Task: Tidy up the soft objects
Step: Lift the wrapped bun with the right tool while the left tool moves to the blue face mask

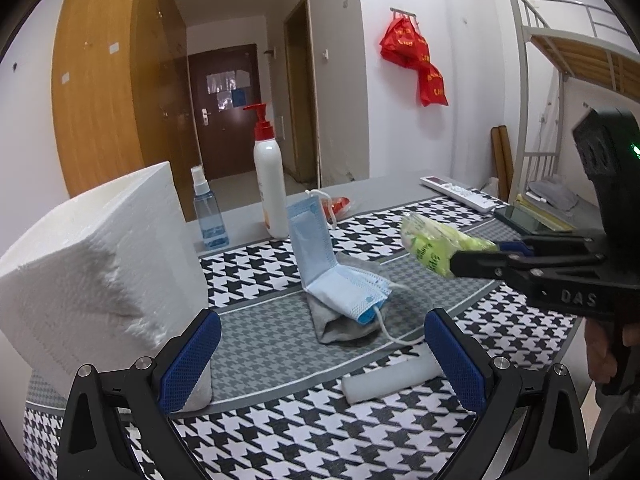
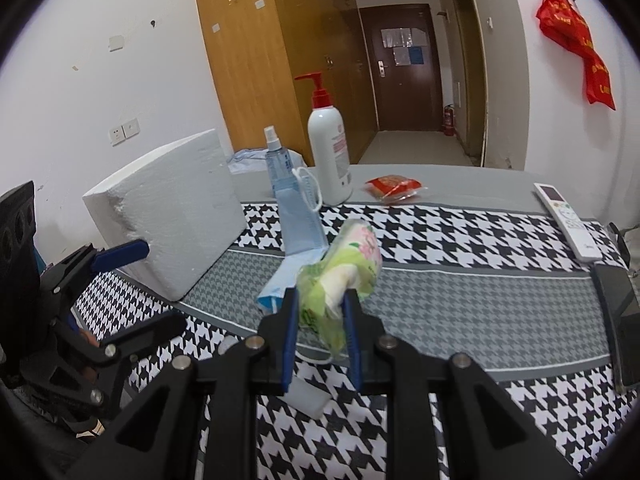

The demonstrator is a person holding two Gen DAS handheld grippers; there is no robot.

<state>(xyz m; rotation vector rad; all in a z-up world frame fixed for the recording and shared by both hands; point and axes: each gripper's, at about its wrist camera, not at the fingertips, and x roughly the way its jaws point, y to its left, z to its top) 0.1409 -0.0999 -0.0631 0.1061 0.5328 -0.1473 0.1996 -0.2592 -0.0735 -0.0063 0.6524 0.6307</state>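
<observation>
My right gripper (image 2: 320, 304) is shut on a green tissue pack (image 2: 348, 264) and holds it in the air above the houndstooth cloth (image 2: 460, 300). The pack also shows in the left wrist view (image 1: 436, 246), right of a blue face mask (image 1: 332, 264) that lies folded over a grey cloth roll (image 1: 344, 324). My left gripper (image 1: 320, 356) is open and empty, low over the cloth just in front of that pile. A white foam roll (image 1: 384, 380) lies between its fingers. A white foam block (image 1: 100, 264) stands at the left.
A white pump bottle (image 1: 270, 176) and a blue spray bottle (image 1: 208, 212) stand behind the mask. A red packet (image 2: 394, 188), a white remote (image 2: 566, 220) and a dark phone (image 2: 620, 312) lie at the back and right. A bunk bed (image 1: 568, 80) stands right.
</observation>
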